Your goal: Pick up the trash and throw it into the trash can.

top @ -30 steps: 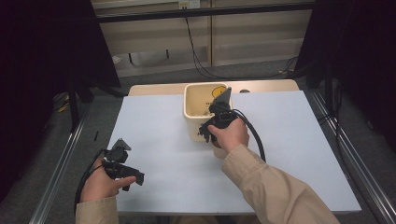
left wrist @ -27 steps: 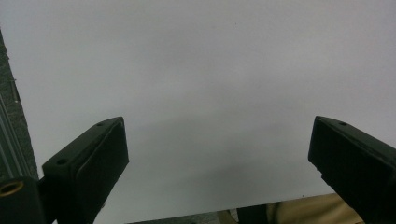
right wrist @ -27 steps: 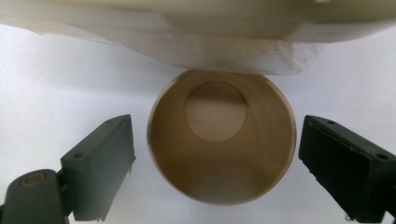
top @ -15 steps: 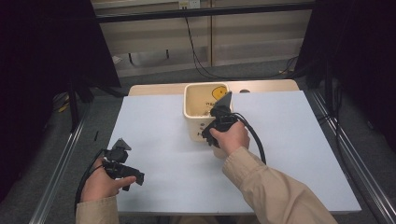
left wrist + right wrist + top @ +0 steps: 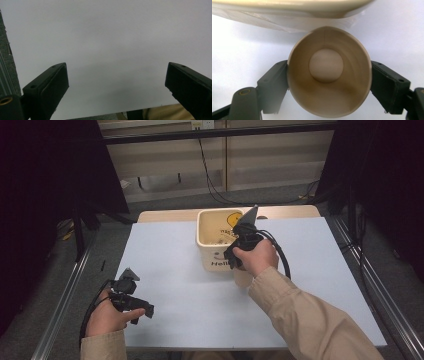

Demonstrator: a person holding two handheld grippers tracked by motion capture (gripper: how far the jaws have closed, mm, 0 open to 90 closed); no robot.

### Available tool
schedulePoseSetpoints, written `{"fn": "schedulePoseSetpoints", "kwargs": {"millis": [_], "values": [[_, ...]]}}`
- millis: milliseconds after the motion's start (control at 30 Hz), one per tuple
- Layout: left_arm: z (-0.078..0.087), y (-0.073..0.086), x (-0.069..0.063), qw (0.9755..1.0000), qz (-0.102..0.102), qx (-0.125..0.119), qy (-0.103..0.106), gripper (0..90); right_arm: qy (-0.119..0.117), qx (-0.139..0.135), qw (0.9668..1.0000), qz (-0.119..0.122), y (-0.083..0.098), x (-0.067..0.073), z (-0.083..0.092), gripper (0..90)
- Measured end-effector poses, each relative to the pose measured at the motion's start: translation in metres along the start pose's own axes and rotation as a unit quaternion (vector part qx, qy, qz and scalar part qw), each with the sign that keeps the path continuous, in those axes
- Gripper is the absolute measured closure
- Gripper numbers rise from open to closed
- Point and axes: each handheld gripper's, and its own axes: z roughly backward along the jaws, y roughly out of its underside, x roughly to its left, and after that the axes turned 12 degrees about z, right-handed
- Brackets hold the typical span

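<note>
Pale, matte sheeting is covering the table (image 5: pixel 190 270) in front of you, smooth and featureless, with a strip of bare wood showing at its far edge and dark curtains hanging to either side. Your left hand (image 5: pixel 106 317) is resting near the near-left corner, holding the left tongs (image 5: pixel 117 87) just over the sheet; their two black, blocky jaws with ribbed pads are standing wide apart with nothing between them. Your right hand (image 5: pixel 255 257) is reaching toward the middle of the table, where the right tongs (image 5: pixel 329 82) are pinching a paper cup (image 5: pixel 329 75) by its sides, one jaw pressing on each flank of the wall. You are looking straight down into that cup: it is round-mouthed, tapering to a small flat bottom, with a thin rim, a plain beige inside and a faint vertical seam. It is sitting just beside a cream-coloured, square, glossy plastic bin (image 5: pixel 212 251), at its near right corner. That bin is carrying a yellow smiling face inside its back wall and dark lettering on its front, and something crinkly is lying in its bottom.
</note>
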Motion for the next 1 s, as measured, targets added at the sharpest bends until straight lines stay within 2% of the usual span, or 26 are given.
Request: {"fn": "schedulePoseSetpoints", "kwargs": {"millis": [267,467,533,600,667,733,767,1000], "values": [[0.0,0.0,0.0,1.0,0.002,0.003,0.001,4.8,-0.007,0.001,0.9999,-0.009,0.002,-0.008,0.024,21.6],[-0.001,0.0,-0.002,1.0,0.0,-0.005,-0.002,4.8,-0.006,-0.009,0.9999,-0.001,0.0,-0.01,0.044,21.8],[0.0,-0.001,-0.002,1.0,-0.006,0.003,-0.001,4.8,-0.004,-0.015,0.9998,0.013,-0.001,-0.01,0.051,21.8],[0.0,-0.001,-0.002,0.9999,-0.011,0.005,-0.002,4.8,-0.004,-0.014,0.9998,0.01,-0.003,-0.009,0.057,21.9],[0.0,-0.001,-0.002,0.9999,-0.01,0.005,-0.002,4.8,-0.002,-0.019,0.9997,0.017,-0.006,-0.011,0.067,21.9],[0.0,-0.001,-0.002,0.9999,-0.01,0.005,-0.003,4.8,0.001,-0.021,0.9995,0.023,-0.007,-0.012,0.07,22.0],[0.0,-0.001,-0.002,0.9999,-0.012,0.004,-0.005,4.8,-0.004,-0.024,0.9996,0.014,-0.008,-0.011,0.075,22.0],[0.0,-0.001,-0.003,1.0,-0.005,0.004,0.002,4.8,0.005,-0.03,0.9993,0.023,-0.015,-0.016,0.106,22.0]]}}
